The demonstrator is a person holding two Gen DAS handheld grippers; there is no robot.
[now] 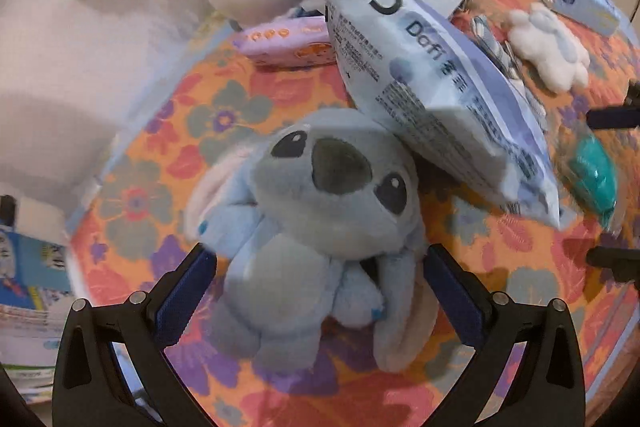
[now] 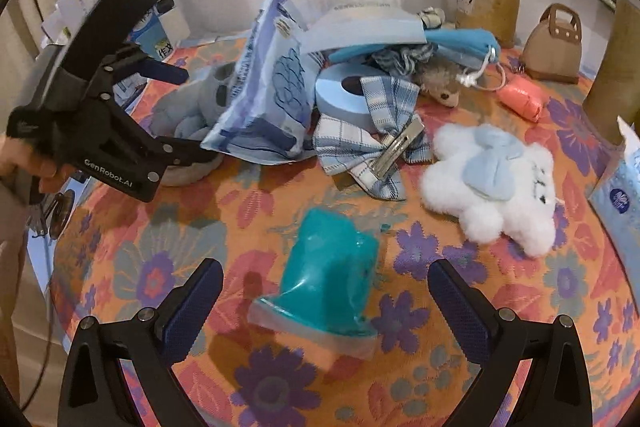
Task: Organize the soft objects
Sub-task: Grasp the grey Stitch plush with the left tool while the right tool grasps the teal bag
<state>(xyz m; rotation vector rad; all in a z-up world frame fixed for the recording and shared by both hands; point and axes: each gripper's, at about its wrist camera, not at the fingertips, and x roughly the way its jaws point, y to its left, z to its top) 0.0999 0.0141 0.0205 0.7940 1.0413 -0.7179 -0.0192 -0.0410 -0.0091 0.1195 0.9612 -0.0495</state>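
Both tongs spread wide over the floral tablecloth (image 2: 440,379), nothing gripped.

Left gripper (image 1: 320,279) straddles the blue plush toy (image 1: 320,227), pads not clearly touching; a wipes pack (image 1: 432,75) leans on its head. Right gripper (image 2: 326,301) flanks the teal pouch (image 2: 328,275), apart from it.

Soft-object count, tabletop
Showing: three plush toys (image 2: 490,183), two tissue packs (image 2: 268,87), one teal pouch (image 2: 328,271), one plaid bow (image 2: 368,143).

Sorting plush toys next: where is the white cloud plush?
In the right wrist view, the white cloud plush lies right of the plaid bow clip, on the floral tablecloth.
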